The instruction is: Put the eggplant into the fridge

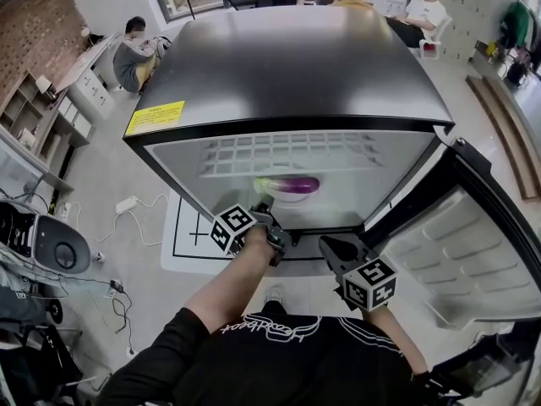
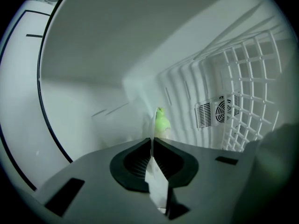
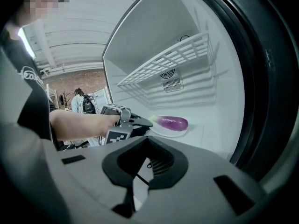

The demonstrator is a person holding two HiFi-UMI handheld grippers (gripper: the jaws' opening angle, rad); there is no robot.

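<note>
The eggplant [image 1: 292,184] already lies on a white plate [image 3: 170,132] on the floor of the open fridge [image 1: 287,66], beneath the wire shelf [image 1: 287,155]. The left gripper [image 1: 264,208] reaches inside, its jaws nearly together and pinched on the plate's thin rim. The right gripper [image 1: 330,245] waits at the fridge mouth, jaws closed on nothing. The placing step looks all but done; next, the left jaws probably need to part, let the plate go and back straight out without dragging it, then the door [image 1: 473,235] wants swinging shut

Seated person [image 1: 135,53], floor cables [image 1: 121,303], brick wall [image 1: 34,15].
</note>
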